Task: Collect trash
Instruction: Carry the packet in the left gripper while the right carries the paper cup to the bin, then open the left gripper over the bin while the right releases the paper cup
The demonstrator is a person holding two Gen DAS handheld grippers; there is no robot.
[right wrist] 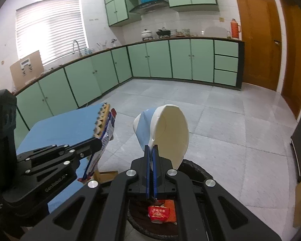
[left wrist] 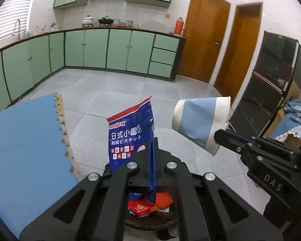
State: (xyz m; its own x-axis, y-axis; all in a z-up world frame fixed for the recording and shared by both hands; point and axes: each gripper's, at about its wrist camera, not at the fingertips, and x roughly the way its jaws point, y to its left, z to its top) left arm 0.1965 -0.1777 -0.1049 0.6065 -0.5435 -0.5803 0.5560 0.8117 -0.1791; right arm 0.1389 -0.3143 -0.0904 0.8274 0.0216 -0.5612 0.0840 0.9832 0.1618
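Trash: left gripper (left wrist: 151, 150) pinches biscuit bag (left wrist: 130, 132); right gripper (right wrist: 151, 156) pinches paper cup (right wrist: 170, 132).

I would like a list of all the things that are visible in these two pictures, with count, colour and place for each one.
snack bag: 1, dark blue and red, pinched in the left gripper, above the bin
paper cup: 1, white and light blue, held by its rim in the right gripper, tipped on its side
trash bin: 1, black, on the floor under both grippers
red wrappers: a few, red and orange, inside the bin
foam mat: 1, blue, on the surface at left
base cabinets: a row, green, along the walls
doors: 2, brown wood, at right
thermos: 1, red, on the counter
left gripper: 1, black
right gripper: 1, black
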